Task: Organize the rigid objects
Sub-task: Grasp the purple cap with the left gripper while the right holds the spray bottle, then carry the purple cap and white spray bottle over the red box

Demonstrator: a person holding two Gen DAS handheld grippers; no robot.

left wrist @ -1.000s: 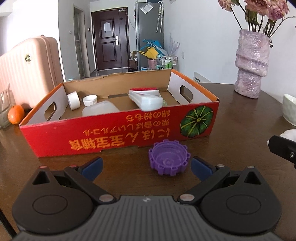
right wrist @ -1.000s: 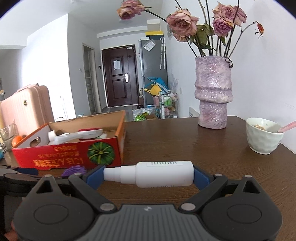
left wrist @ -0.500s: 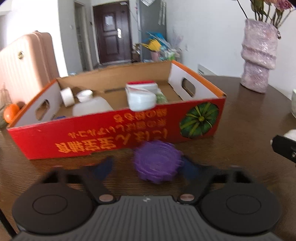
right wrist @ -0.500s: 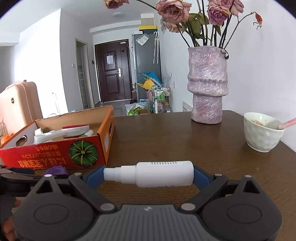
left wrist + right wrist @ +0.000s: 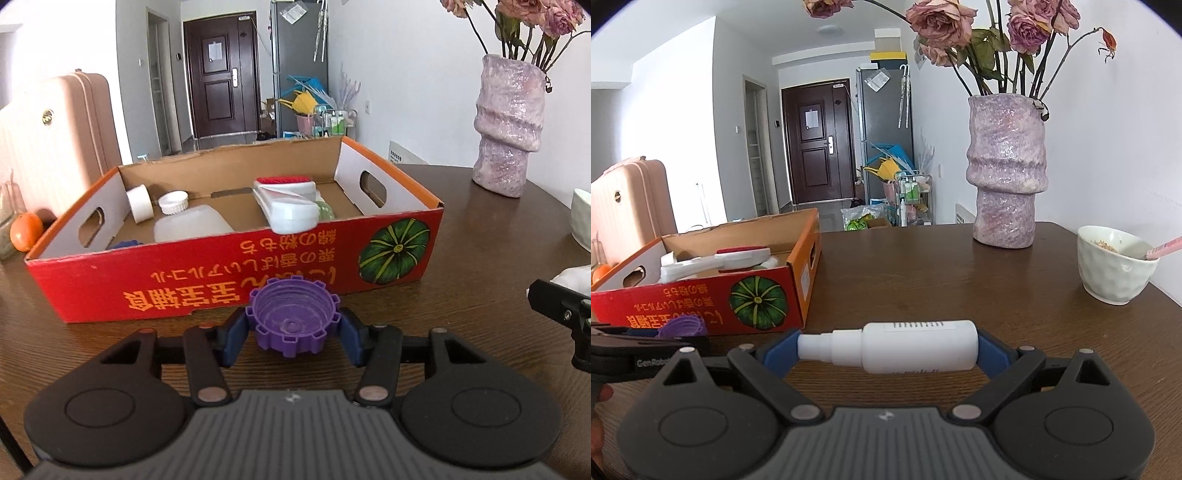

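My left gripper (image 5: 293, 332) has just been closing, and its two blue pads now press on either side of the purple cap (image 5: 293, 318), which sits between them, open side up, low in the middle of the left wrist frame. The cap looks lifted just clear of the table (image 5: 461, 258), though from this angle I cannot be sure of the gap beneath it.

My right gripper (image 5: 886, 350) is clamped on the white bottle (image 5: 905, 345). The bottle lies crosswise, one pad on its nozzle end at the left, the other on its flat base at the right, low in the middle of the right wrist frame.

Just beyond the cap stands the red box (image 5: 229, 280), filling the centre of the left view, its printed front wall facing me with a green pumpkin picture at its right end. Inside it I see a white jug (image 5: 192, 229) lying toward the left, a small white lid (image 5: 173, 202) and a roll of tape (image 5: 139, 204) behind it, and a white brush with a red top (image 5: 288, 201) propped toward the right.

In the right view the box sits at the left edge, and the cap (image 5: 683, 326) shows in front of it, held by the left gripper (image 5: 642, 347). A purple vase (image 5: 1004, 173) with dried roses stands at upper right, and a white bowl (image 5: 1115, 273) at the right edge. A pink suitcase (image 5: 59, 136) stands at the left of the left view, with an orange (image 5: 25, 236) below it.
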